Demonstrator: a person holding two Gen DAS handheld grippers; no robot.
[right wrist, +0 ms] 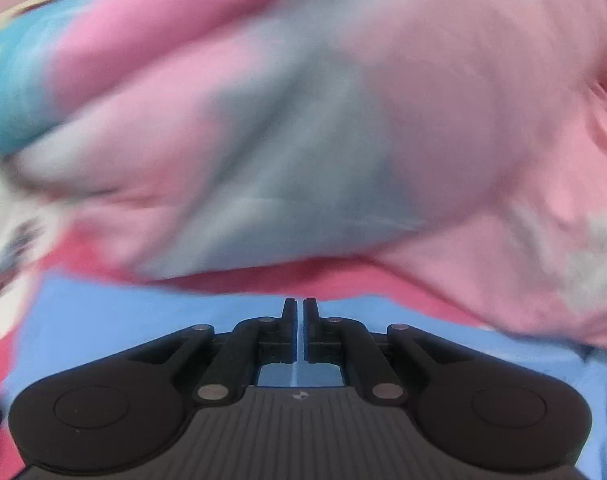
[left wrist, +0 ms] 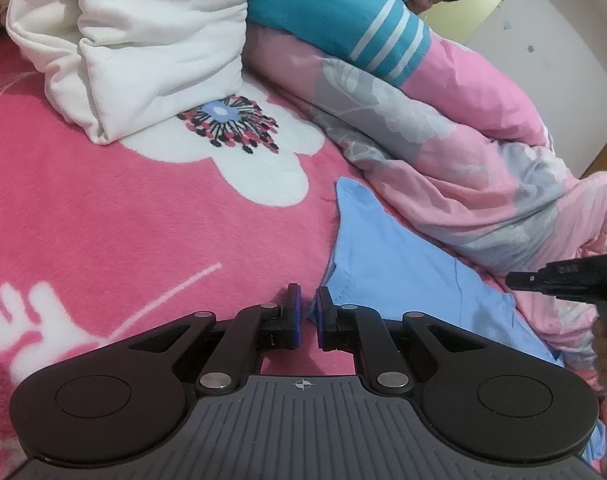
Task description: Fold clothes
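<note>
A light blue garment [left wrist: 387, 264] lies flat on the pink flowered blanket [left wrist: 103, 216], its left edge running up to a point. My left gripper [left wrist: 308, 312] hovers at that edge. Its blue pads stand a narrow gap apart with only blanket showing between them, and the right pad touches the cloth's hem. The right gripper [left wrist: 563, 280] shows as a black piece at the right edge, over the garment beside the quilt. In the blurred right wrist view, my right gripper [right wrist: 299, 320] is over the light blue garment [right wrist: 123, 320], and its fingers are closed to a slit with a pale cloth line in it.
A rumpled pink and grey quilt [left wrist: 483, 168] banks along the garment's far side and fills the right wrist view [right wrist: 343, 120]. A folded white garment [left wrist: 143, 40] and a teal striped one [left wrist: 343, 12] lie at the back. A person's head shows at the top right.
</note>
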